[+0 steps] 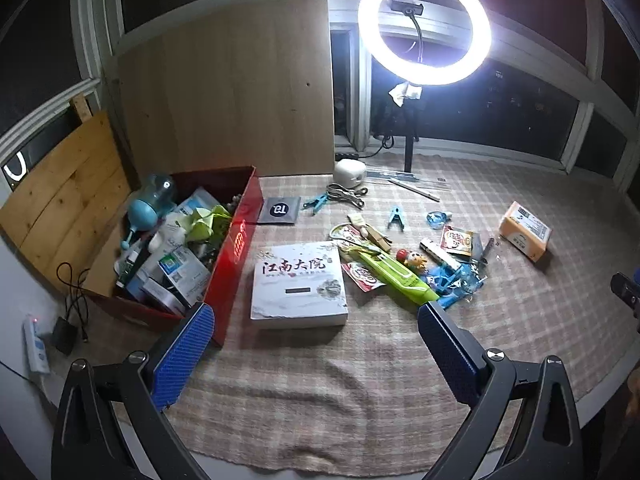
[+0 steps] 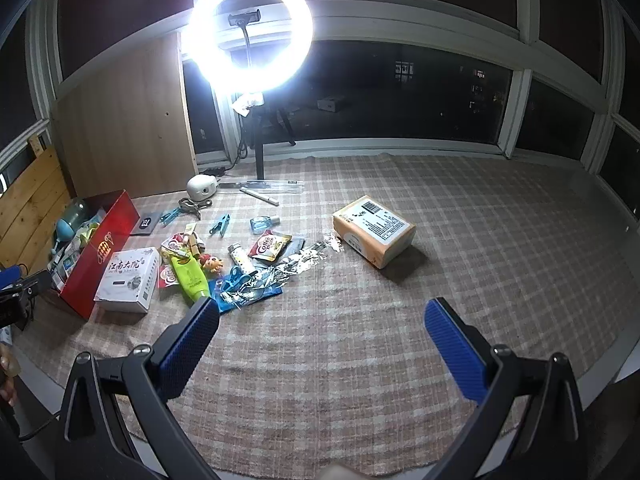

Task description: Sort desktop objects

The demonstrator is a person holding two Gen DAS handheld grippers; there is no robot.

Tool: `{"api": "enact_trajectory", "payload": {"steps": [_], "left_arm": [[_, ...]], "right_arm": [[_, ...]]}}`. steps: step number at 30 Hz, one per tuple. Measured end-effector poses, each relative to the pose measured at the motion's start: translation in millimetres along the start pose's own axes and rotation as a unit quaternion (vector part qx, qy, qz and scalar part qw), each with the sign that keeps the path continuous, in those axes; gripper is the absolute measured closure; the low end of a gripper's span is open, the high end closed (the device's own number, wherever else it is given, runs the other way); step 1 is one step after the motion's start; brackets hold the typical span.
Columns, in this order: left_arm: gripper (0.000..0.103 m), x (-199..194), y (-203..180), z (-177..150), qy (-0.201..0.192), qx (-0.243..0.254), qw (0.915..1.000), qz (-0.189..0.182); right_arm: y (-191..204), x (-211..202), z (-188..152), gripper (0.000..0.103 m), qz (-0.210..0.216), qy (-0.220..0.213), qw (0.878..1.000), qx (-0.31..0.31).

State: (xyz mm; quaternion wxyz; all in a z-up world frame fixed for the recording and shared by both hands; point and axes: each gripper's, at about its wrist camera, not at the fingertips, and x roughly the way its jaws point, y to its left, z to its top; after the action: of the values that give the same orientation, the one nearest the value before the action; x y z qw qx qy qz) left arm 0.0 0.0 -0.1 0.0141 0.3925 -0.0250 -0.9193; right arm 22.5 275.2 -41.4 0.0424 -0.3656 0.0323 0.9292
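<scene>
Left wrist view shows the left gripper with its blue fingers spread wide and holding nothing, above a checked cloth. At the left stands a red box, open at the top and crammed full: a clear blue bottle at its far end, a teal bulb beside it, green wrapping in the middle, and small white cartons at the near end. Just right of the red box lies a white book-like box, closed, apart from the gripper. Further right sits a heap of small things: a green tool, snack packets, blue clips. An orange pack lies well apart at the far right.

Right wrist view shows the right gripper, fingers likewise wide apart and empty, hanging over bare cloth, with the orange pack beyond it and the heap to its left. A ring light glares at the far edge.
</scene>
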Motion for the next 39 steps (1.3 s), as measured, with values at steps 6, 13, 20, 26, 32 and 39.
{"api": "enact_trajectory", "payload": {"steps": [6,13,20,26,32,39], "left_arm": [[0.001,14.6,18.4,4.2,0.017,-0.027,0.9988,-0.037],[0.001,11.7,15.9,4.5,0.009,-0.030,0.9992,-0.024],[0.001,19.3,38.4,1.0,0.000,-0.068,0.9945,-0.079],[0.001,32.1,56.1,-7.2,0.027,-0.062,0.9964,-0.051],[0.001,44.9,63.8,-13.5,0.050,-0.045,0.9961,-0.058],[0.002,60.7,48.5,0.9,0.065,-0.031,0.9933,-0.090]], "right_arm": [[4.1,0.1,0.5,0.000,0.003,0.000,1.000,0.002],[1.3,4.8,0.1,0.000,0.011,0.000,1.000,0.000],[-1.0,2.4,4.2,0.000,0.007,-0.022,1.000,0.000],[1.5,-1.6,4.2,0.000,-0.013,-0.037,0.999,-0.020],[-16.9,7.7,8.0,0.000,-0.011,-0.035,0.999,0.003],[-38.3,17.3,26.2,0.000,-0.019,-0.039,0.999,0.009]]}}
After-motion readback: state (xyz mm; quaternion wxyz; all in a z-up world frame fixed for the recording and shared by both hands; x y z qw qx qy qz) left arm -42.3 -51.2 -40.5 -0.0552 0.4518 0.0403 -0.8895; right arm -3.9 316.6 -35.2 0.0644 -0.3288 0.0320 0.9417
